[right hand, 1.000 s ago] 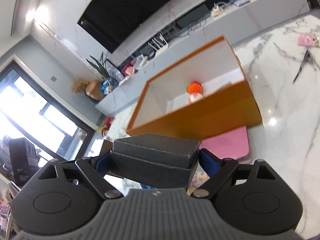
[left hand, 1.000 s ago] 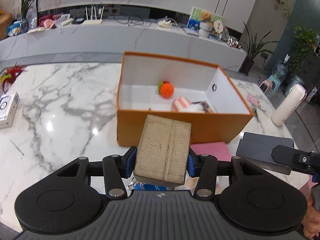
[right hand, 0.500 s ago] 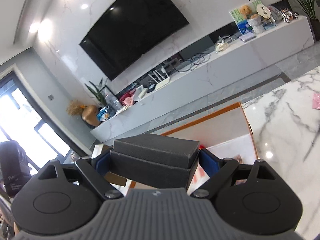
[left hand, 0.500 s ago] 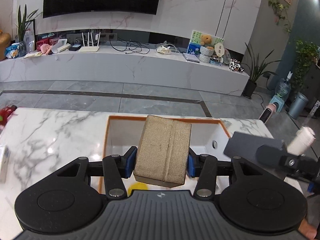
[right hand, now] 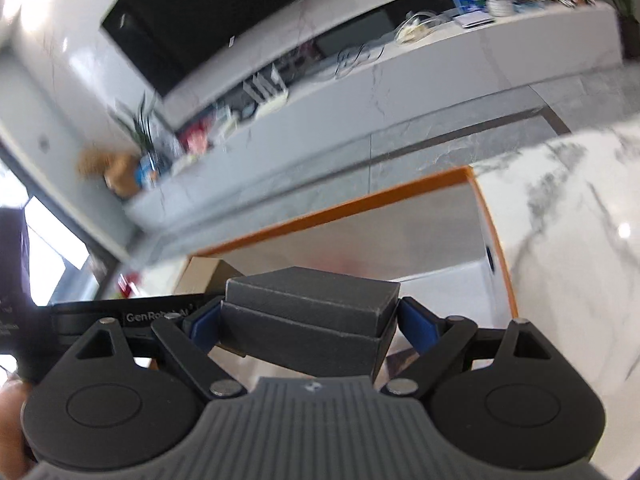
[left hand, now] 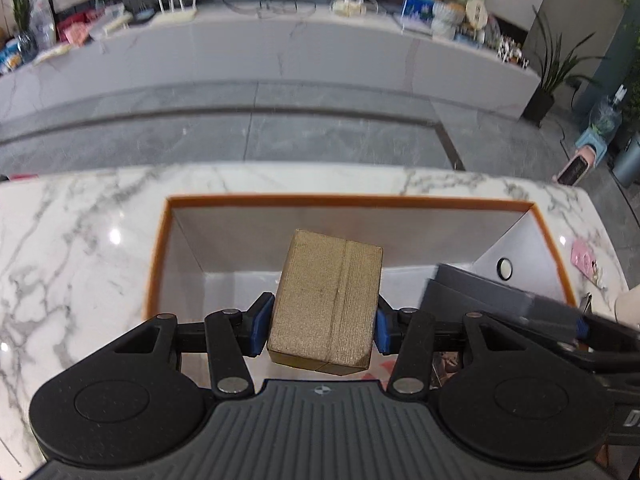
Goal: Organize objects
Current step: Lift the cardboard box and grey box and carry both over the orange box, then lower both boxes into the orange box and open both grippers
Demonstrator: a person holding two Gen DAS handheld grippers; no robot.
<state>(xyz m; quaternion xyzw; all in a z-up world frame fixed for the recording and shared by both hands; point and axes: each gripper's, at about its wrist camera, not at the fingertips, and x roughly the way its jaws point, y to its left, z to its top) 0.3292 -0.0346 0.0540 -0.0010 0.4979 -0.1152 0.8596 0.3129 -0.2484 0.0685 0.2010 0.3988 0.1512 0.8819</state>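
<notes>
Boxes both hang over the orange bin (left hand: 158, 256): my left gripper (left hand: 322, 320) clamps the tan box (left hand: 326, 300), my right gripper (right hand: 310, 326) clamps the dark box (right hand: 308, 320). Neither is set down inside yet.

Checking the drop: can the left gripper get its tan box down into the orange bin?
Probably yes: the left gripper holds the tan box over the open orange bin; the floor ahead looks bare.
</notes>
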